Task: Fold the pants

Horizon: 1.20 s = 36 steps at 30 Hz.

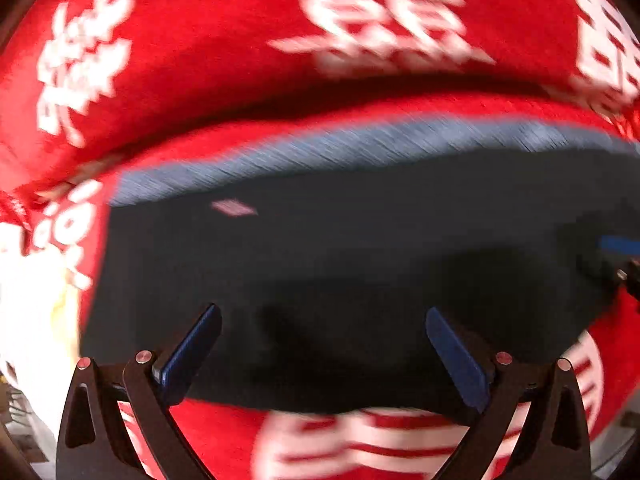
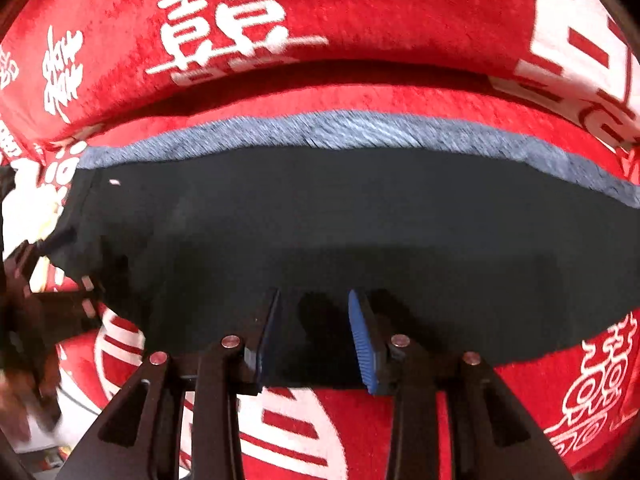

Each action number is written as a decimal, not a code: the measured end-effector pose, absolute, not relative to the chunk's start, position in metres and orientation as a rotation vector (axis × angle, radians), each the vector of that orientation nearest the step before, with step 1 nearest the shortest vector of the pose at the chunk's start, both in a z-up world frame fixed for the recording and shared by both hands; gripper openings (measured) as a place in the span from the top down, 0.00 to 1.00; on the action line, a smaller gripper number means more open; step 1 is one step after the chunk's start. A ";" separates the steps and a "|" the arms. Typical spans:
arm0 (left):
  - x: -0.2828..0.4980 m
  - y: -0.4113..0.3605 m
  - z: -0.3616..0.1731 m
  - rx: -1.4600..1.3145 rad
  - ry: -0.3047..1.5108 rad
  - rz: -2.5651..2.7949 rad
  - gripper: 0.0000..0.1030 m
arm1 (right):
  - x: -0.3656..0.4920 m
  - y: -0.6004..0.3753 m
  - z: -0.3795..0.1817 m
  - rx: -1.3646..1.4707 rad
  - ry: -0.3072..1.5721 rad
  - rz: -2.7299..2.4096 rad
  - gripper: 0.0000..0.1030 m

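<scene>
1. Dark pants (image 1: pixel 360 264) lie flat on a red cloth (image 1: pixel 208 64) printed with white characters; grey ribbed waistband (image 1: pixel 360 144) runs along the far edge.
2. A small pale tag (image 1: pixel 234 208) shows on the pants just below the waistband, toward the left.
3. Left gripper (image 1: pixel 324 356): jaws spread wide, nothing between them, blue pads (image 1: pixel 192 356) over the near edge of the pants.
4. Right gripper (image 2: pixel 314 336): jaws parted, narrower gap, nothing clamped; fingertips over the near edge of the pants (image 2: pixel 320 216).
5. Left-wrist view is motion-blurred; contact with the fabric cannot be told.
</scene>
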State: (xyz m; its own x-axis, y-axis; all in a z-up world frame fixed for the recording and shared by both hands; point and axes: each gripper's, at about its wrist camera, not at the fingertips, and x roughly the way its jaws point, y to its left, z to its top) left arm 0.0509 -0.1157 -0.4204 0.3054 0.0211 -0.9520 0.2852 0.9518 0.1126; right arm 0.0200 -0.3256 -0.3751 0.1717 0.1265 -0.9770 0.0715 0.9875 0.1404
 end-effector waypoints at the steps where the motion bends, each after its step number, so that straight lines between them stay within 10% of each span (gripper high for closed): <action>1: 0.041 -0.126 -0.431 0.279 1.287 -0.195 0.00 | 0.020 -0.326 -0.375 0.167 1.400 0.039 0.63; 36: 0.027 -0.140 -0.428 0.246 1.373 0.004 0.00 | -0.039 -0.352 -0.385 0.303 1.475 0.006 0.60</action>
State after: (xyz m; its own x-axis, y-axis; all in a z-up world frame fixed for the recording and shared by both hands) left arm 0.0269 -0.1400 -0.4282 0.2006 0.1459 -0.9688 0.1403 0.9744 0.1758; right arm -0.0395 -0.3515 -0.3855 0.1024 0.1878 -0.9768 0.1805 0.9622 0.2039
